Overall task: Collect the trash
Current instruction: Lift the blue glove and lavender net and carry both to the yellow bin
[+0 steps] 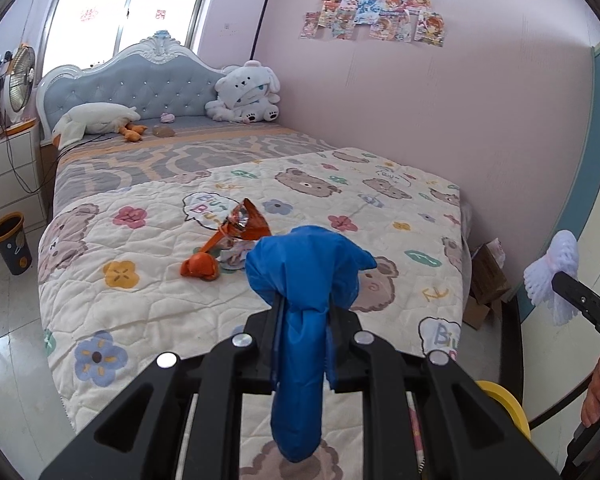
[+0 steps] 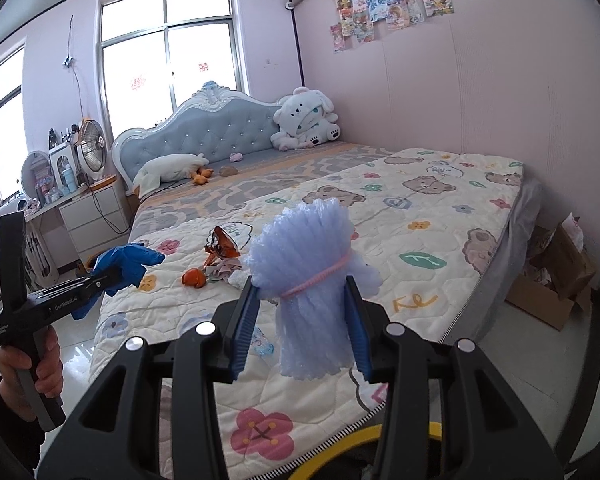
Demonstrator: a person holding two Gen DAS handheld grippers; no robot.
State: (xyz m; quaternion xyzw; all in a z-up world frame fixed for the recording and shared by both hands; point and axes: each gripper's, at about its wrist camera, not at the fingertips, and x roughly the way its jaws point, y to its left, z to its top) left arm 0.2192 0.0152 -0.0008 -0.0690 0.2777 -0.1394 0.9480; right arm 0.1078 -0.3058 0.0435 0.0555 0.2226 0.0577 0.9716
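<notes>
Left wrist view shows the blue plastic bag [image 1: 304, 280] in the lower middle of the frame, pinched by the left gripper [image 1: 303, 312], whose jaws are pressed together on the crumpled plastic. Right wrist view shows the pale foam net [image 2: 304, 280], tied with a pink band, in the middle of the frame; the right gripper [image 2: 302, 320] holds it between 2 partly spread jaws that press on its sides. More trash lies on the bear-pattern quilt [image 1: 340, 184] beyond both grippers: an orange wrapper [image 1: 242, 222] and an orange peel [image 1: 200, 266], just beside some small crumpled scraps [image 1: 234, 256]. At the left edge of the left wrist view a dark bin [image 1: 11, 242] stands on the floor beside the bed. At the headboard sits a white plush toy [image 2: 306, 124].
</notes>
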